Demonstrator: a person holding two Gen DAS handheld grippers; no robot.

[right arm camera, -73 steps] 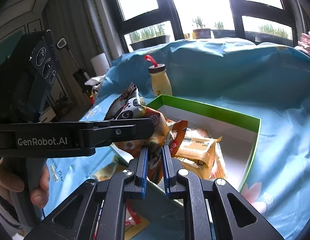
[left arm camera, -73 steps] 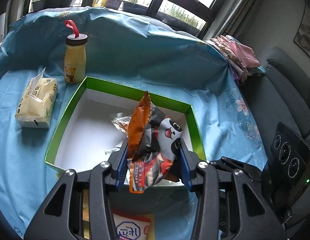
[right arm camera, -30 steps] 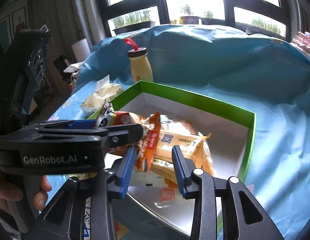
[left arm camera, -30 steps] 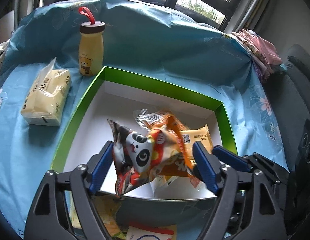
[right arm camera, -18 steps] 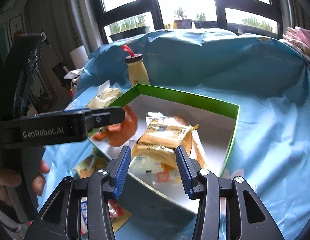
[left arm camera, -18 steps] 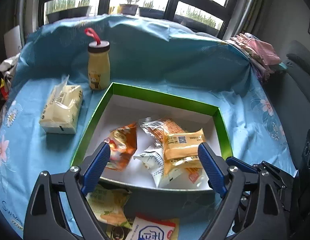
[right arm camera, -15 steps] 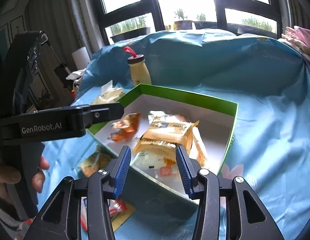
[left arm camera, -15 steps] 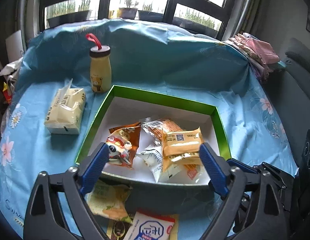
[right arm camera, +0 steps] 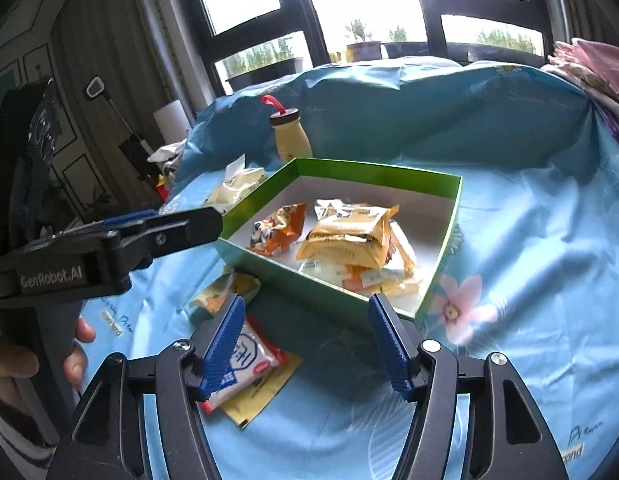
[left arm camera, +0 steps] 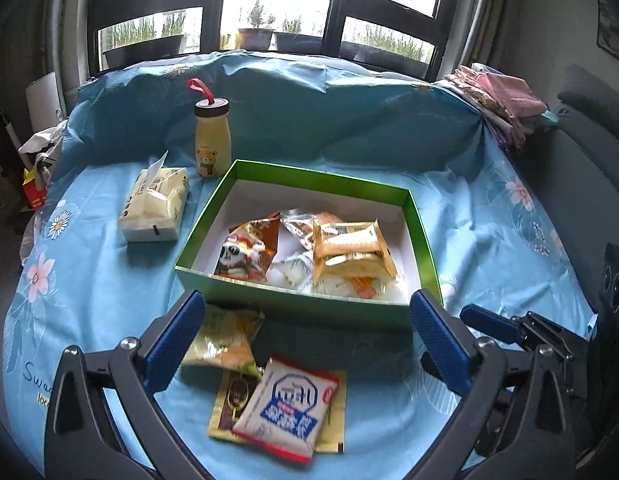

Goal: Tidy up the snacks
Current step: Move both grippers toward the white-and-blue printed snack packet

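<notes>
A green box (left arm camera: 301,303) (right arm camera: 449,236) with a white inside sits on the blue cloth. In it lie an orange panda snack pack (left arm camera: 245,254) (right arm camera: 277,230), a yellow pack (left arm camera: 351,250) (right arm camera: 349,240) and several others. In front of the box lie a white-and-blue pack (left arm camera: 287,406) (right arm camera: 241,364), a yellow-green pack (left arm camera: 225,340) (right arm camera: 225,290) and a flat tan pack (left arm camera: 233,400). My left gripper (left arm camera: 305,340) is open and empty above these. My right gripper (right arm camera: 309,336) is open and empty in front of the box.
A yellow bear bottle (left arm camera: 212,148) (right arm camera: 289,136) and a tissue pack (left arm camera: 155,204) (right arm camera: 237,184) stand left of the box. Folded pink cloth (left arm camera: 497,96) lies at the back right. A dark sofa (left arm camera: 589,152) is on the right.
Both grippers let go of the panda pack, which now lies in the box. Both opened wide and drew back toward the near side, bringing the loose packs into view.
</notes>
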